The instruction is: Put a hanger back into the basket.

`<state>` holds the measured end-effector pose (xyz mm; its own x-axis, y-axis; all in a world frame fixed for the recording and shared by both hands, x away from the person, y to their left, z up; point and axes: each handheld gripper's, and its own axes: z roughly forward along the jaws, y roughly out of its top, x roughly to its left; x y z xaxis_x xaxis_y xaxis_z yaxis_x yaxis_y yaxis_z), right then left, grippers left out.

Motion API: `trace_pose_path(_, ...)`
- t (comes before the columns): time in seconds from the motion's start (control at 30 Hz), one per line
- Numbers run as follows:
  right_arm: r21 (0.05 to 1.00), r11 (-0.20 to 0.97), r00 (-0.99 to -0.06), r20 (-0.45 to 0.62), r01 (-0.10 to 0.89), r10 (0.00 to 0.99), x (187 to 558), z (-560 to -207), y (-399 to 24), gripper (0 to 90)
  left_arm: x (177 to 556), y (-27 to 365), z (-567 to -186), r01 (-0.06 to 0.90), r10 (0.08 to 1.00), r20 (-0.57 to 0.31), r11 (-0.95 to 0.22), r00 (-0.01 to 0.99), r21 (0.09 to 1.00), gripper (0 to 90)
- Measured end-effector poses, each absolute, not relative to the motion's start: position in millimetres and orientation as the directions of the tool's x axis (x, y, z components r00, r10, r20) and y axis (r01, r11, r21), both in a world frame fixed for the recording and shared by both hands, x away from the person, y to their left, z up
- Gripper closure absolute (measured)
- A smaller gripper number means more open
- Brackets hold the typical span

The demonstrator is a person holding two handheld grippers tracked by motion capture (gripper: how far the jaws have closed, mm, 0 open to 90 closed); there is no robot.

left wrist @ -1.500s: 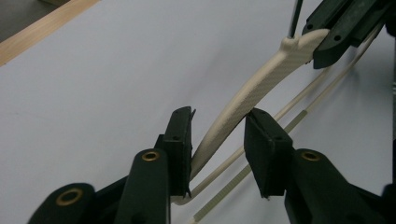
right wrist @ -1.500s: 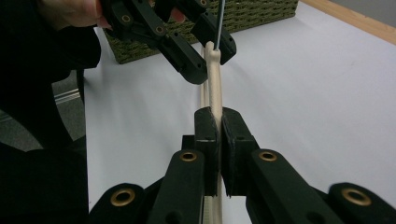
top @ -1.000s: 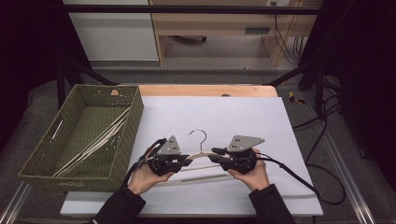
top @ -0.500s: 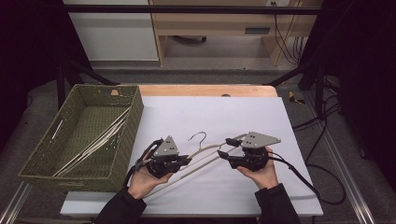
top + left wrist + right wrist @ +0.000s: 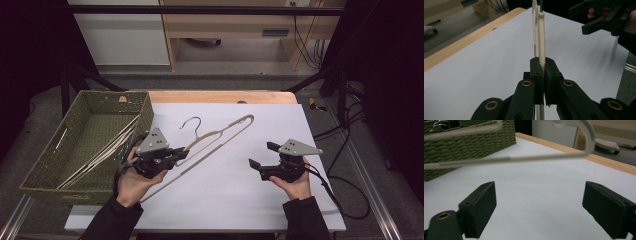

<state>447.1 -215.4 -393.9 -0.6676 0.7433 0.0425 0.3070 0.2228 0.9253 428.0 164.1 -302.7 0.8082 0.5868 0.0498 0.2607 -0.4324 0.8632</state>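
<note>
Above the white surface point(image 5: 240, 190), the left tool point(image 5: 184, 152) clamps a hanger point(image 5: 220, 135).
Right tool point(image 5: 260, 156), its jaws just opened, holds nothing; swing the hanger steadily, probably toward the basket point(image 5: 50, 165).

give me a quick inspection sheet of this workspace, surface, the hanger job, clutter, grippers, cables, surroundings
Surface: white table top, wooden strip along the far edge.
Job's things: beige hanger lifted at a tilt; green woven basket at left holds more hangers.
Clutter: nothing seen.
Grippers: left gripper shut on the hanger; right gripper open, its jaws have just been opening, nothing between them.
Cables: black cable trails from the right gripper.
Surroundings: dark frame, wooden furniture behind.
</note>
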Motion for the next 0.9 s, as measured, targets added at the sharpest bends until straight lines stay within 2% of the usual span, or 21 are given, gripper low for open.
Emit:
trace_pose_path(0.23, 0.926, 0.193, -0.632, 0.060, 0.324, 0.772, 445, -397, -226, 7.1, 421, 186, -254, 0.207, 0.609, 0.105, -0.421, 0.786, 0.883, 86.6)
trace_pose_path(0.4, 0.929, 0.178, -0.619, 0.066, 0.325, 0.782, 444, -398, -231, 6.5, 424, 208, -234, 0.178, 0.623, 0.149, -0.431, 0.768, 0.885, 86.6)
trace_pose_path(0.6, 0.930, 0.166, -0.609, 0.075, 0.329, 0.790, 444, -398, -236, 5.6, 436, 235, -225, 0.181, 0.649, 0.179, -0.448, 0.739, 0.875, 86.6)
trace_pose_path(0.9, 0.927, 0.168, -0.606, 0.075, 0.334, 0.792, 443, -399, -237, 5.1, 454, 283, -232, 0.204, 0.695, 0.214, -0.467, 0.686, 0.861, 86.6)
